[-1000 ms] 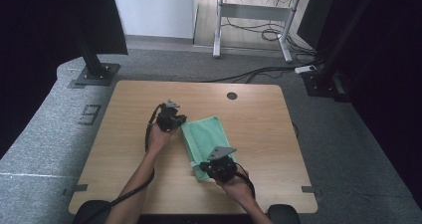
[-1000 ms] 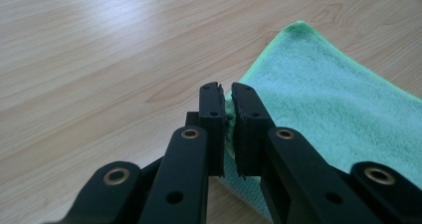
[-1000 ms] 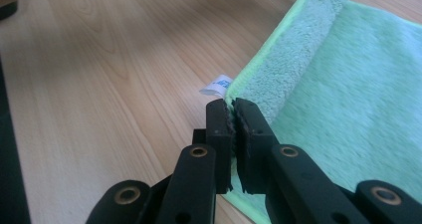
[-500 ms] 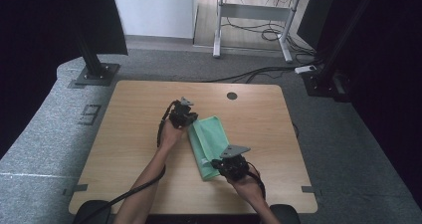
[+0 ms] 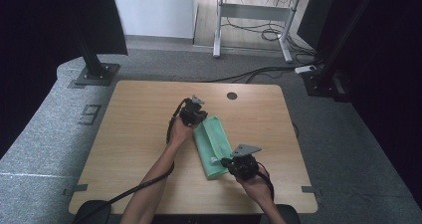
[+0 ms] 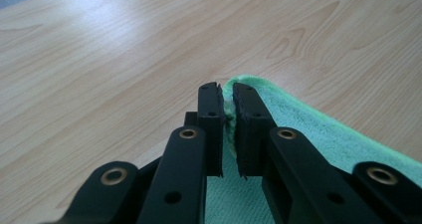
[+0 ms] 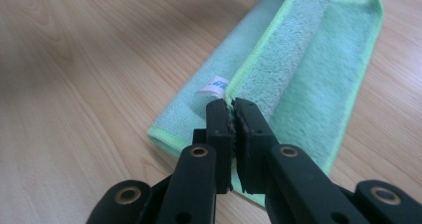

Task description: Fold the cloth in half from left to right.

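A green microfibre cloth (image 5: 213,143) lies folded lengthwise on the wooden table (image 5: 134,134), running from centre toward the near edge. My left gripper (image 5: 195,115) is at the cloth's far end, shut on its edge (image 6: 230,104). At the near end my right gripper (image 5: 234,164) is shut on the edge of the upper cloth layer (image 7: 278,59), beside a small white label (image 7: 214,85). In the right gripper view the upper layer is folded partway over the lower layer (image 7: 328,79).
A round cable hole (image 5: 232,95) sits near the table's far edge. Bare wood lies left of the cloth. Black stand bases (image 5: 94,74) and cables (image 5: 259,74) rest on the grey floor beyond the table.
Both grippers moved to the right with the cloth edge in them, folding the cloth over into a narrower strip.
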Demonstrator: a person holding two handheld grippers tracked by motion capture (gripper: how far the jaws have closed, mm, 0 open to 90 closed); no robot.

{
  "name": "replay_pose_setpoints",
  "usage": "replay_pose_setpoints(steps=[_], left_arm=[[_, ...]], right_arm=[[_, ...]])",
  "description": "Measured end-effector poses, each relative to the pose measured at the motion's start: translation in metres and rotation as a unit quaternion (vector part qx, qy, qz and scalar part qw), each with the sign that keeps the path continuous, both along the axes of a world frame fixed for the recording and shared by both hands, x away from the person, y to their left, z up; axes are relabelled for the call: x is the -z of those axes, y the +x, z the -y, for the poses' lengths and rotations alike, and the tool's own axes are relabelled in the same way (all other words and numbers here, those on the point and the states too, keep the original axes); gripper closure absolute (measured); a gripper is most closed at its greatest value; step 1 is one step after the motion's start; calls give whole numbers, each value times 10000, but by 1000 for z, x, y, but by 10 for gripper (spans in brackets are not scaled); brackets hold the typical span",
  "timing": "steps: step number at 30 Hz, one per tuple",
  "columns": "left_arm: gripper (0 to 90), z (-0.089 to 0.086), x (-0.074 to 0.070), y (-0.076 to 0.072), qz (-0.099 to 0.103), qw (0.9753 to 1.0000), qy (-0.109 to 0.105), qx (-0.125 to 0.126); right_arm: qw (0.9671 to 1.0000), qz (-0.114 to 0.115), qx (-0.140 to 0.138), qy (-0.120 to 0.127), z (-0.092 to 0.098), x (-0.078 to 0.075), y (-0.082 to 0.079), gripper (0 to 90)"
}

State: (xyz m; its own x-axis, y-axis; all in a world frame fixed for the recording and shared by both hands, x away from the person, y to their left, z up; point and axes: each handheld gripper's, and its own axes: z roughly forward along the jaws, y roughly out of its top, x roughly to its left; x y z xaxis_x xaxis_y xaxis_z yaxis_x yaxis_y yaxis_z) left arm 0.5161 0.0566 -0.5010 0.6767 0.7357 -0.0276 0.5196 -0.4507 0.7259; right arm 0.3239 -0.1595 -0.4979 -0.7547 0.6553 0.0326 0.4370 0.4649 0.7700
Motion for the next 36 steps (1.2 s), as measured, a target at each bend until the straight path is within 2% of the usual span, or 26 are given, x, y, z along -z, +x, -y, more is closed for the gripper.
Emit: replay_pose_setpoints(steps=[2,7,10,12,13,14,15,16,18,24,25,28,30,31,32,33,34,35,36], left_arm=[[821,4,7,3,-63,10000,45,-21],[805,8,15,6,-132,9999,77,-5],[767,10,18,6,-166,9999,20,-34],[711,10,18,6,-119,9999,-11,-46],[648,10,18,6,-87,9999,-27,-51],[648,10,17,6,-55,10000,-54,-62],[573,11,16,5,-19,9999,-93,-85],[536,11,15,5,11,9998,-145,-121],[506,11,12,5,-8,9996,-228,-137],[384,9,1,3,70,10000,-53,17],[351,7,-3,1,100,9999,-121,24],[321,4,-6,-1,118,9999,-119,26],[282,-2,-8,-5,135,9998,-161,4],[269,-2,-8,-5,135,9998,-161,4],[253,-6,-8,-8,82,9997,-209,8],[239,-6,-8,-8,82,9997,-209,8],[226,-8,-7,-10,68,9997,-250,13],[226,-11,-6,-12,42,9996,-283,23],[199,-14,-4,-17,-4,9996,-288,44]], right_arm=[[10000,-49,54,-50,3,5,2,847],[9998,-147,93,-133,5,12,5,847],[9995,-205,121,-190,6,16,7,846],[9994,-232,122,-240,6,18,7,846],[9992,-260,136,-275,6,20,7,845],[9992,-260,136,-275,6,20,7,845],[9990,-274,139,-309,7,21,7,843],[9990,-274,139,-309,7,21,7,843],[9990,-278,167,-322,7,22,8,838],[9988,-262,279,-289,14,21,9,823],[9987,-266,330,-277,16,21,9,802],[9986,-258,378,-261,19,20,9,785],[9984,-228,459,-218,22,17,10,723],[9984,-228,459,-218,22,17,10,723],[9983,-160,521,-201,25,14,10,687],[9983,-160,521,-201,25,14,10,687],[9980,-83,608,-162,29,10,11,631],[9980,-83,608,-162,29,10,11,631],[9974,-4,710,-150,32,6,13,581]])
